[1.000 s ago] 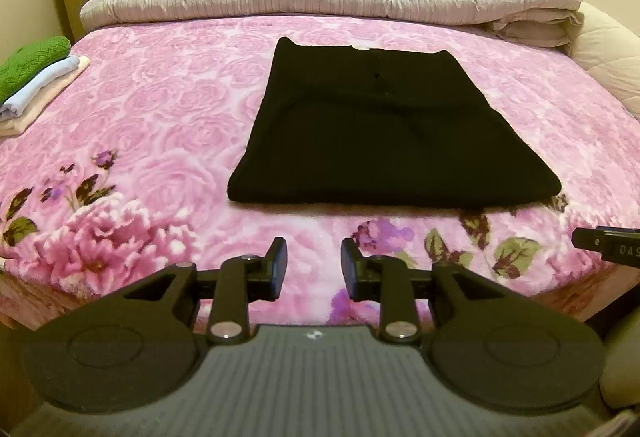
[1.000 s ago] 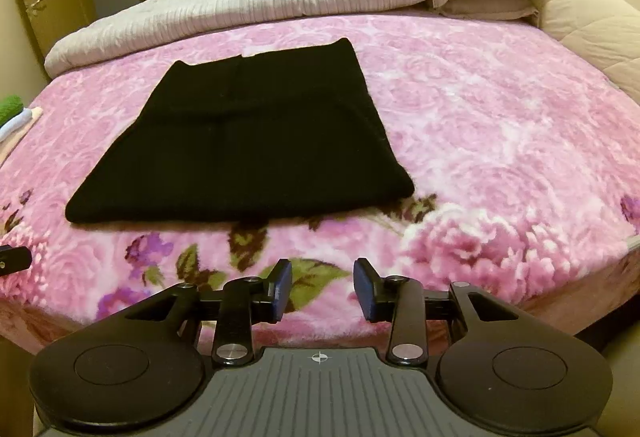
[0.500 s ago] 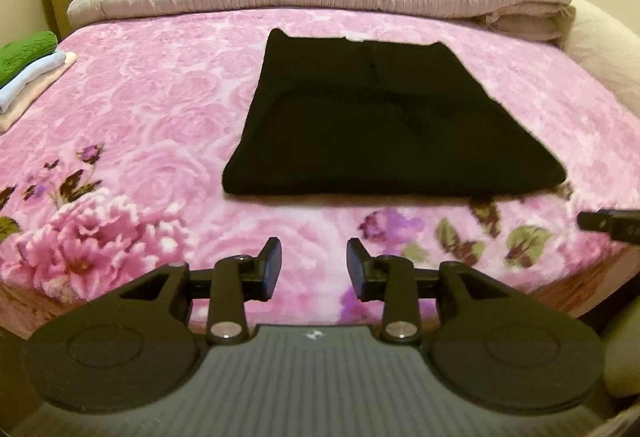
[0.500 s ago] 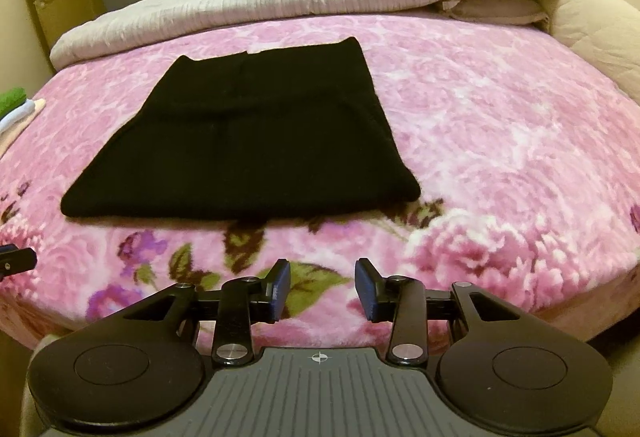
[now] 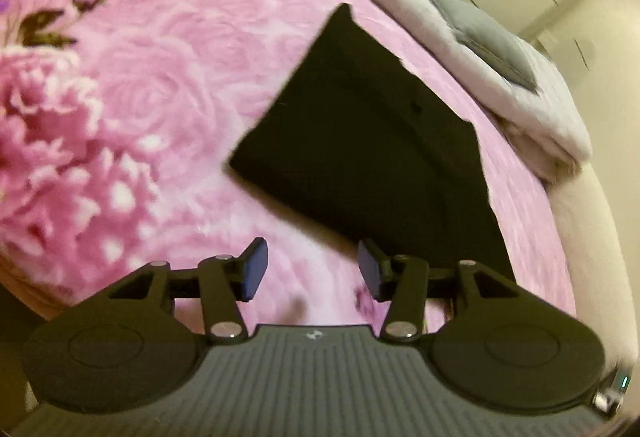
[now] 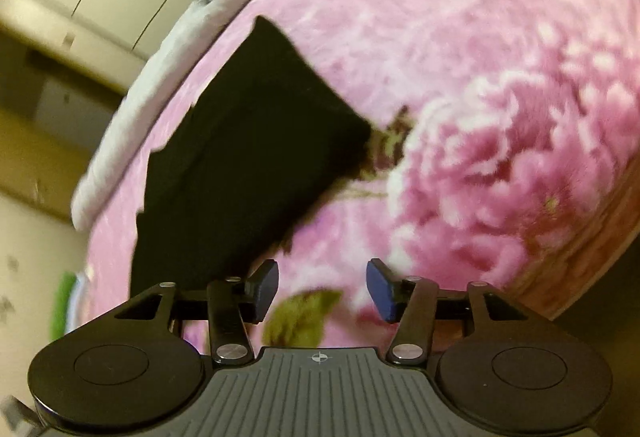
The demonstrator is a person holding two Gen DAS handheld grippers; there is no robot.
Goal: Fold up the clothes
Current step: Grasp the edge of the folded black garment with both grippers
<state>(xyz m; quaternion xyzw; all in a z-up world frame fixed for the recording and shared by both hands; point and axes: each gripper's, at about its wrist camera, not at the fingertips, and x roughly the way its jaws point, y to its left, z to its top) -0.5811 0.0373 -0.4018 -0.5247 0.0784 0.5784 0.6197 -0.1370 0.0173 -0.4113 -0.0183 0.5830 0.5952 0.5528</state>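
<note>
Both cams now roll outward & blur vs. level views half a sec ago, left gripper (image 5: 308,271) & right gripper (image 6: 322,289) jaws wider apart w/ nothing between, black garment (image 5: 372,157) lying flat mid-frame on pink floral bed (image 5: 160,77), so prob. closing on its near corners.

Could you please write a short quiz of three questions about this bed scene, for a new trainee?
1. True or false: the left gripper is shut on the black garment.
2. Multiple choice: the black garment lies on (A) a bare wooden floor, (B) the pink floral blanket, (C) the grey pillow.
3. Fill in: the right gripper is ____ and holds nothing.

Key: 1 false, its jaws are apart and empty, short of the garment's near edge. 2 B. 3 open.
</note>
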